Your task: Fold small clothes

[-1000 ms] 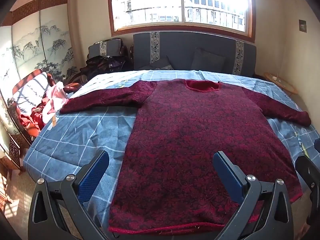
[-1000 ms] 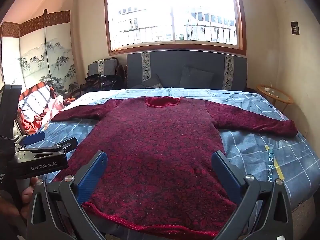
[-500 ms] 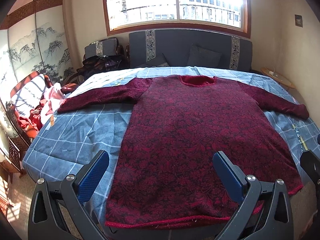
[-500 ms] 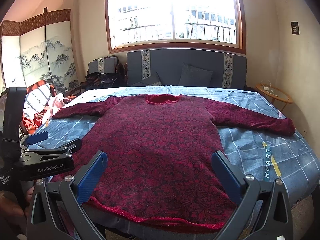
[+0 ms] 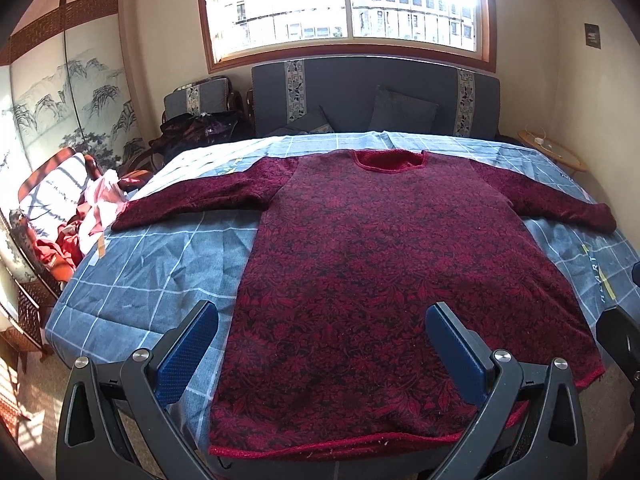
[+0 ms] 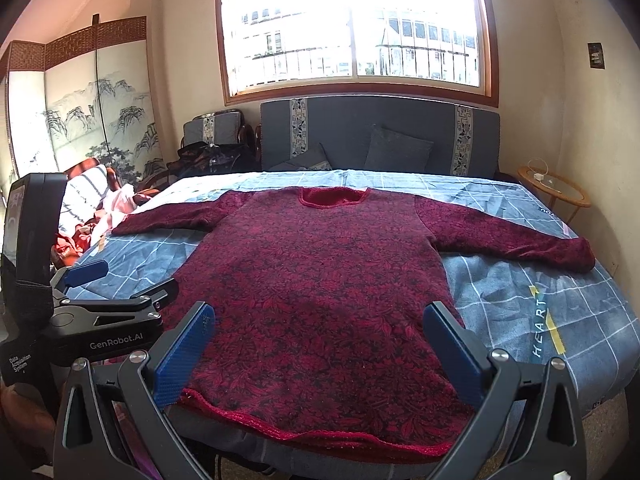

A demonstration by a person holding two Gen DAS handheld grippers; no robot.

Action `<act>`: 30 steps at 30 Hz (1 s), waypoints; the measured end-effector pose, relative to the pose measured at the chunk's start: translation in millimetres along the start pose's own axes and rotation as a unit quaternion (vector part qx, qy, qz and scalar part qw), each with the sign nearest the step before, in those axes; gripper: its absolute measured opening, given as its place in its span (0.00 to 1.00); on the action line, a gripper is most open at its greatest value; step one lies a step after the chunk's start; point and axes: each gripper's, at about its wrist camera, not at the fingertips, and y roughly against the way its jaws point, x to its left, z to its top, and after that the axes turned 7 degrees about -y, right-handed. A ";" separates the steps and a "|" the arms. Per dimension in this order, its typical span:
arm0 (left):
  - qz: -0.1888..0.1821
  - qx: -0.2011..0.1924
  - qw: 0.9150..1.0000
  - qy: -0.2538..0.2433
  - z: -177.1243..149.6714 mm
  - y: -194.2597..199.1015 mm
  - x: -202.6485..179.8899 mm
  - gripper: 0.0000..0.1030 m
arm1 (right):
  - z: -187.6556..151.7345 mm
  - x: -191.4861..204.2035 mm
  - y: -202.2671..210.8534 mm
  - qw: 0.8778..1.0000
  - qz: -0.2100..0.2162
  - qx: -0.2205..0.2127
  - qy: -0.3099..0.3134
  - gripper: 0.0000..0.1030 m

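Both grippers, L point(image 5: 322, 344) & R point(image 6: 320, 342), jaws wide, above red sweater point(image 5: 384, 264) flat on bed point(image 5: 160, 264).

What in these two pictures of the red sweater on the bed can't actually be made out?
- Hem of the red sweater: in the left wrist view, its right end sits behind the left gripper finger.
- Items on the round side table: too small in either view.
- Pile of clothes on the chair: cut off by the bed edge.
- Outside the window: washed out by glare.
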 end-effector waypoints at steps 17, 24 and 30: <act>-0.005 0.034 0.999 -0.019 23.0 -66.0 1.1 1.00 | 18.0 -1.0 -70.2 0.998 0.025 0.053 -0.009 1.00; -0.013 0.029 0.999 -0.031 30.0 -102.1 4.6 1.00 | 36.7 -42.8 -116.6 0.994 0.073 0.071 -0.047 0.79; -0.034 0.005 0.999 -0.027 35.2 -135.7 25.1 1.00 | 51.9 -203.2 -168.3 0.954 0.095 0.063 -0.276 0.53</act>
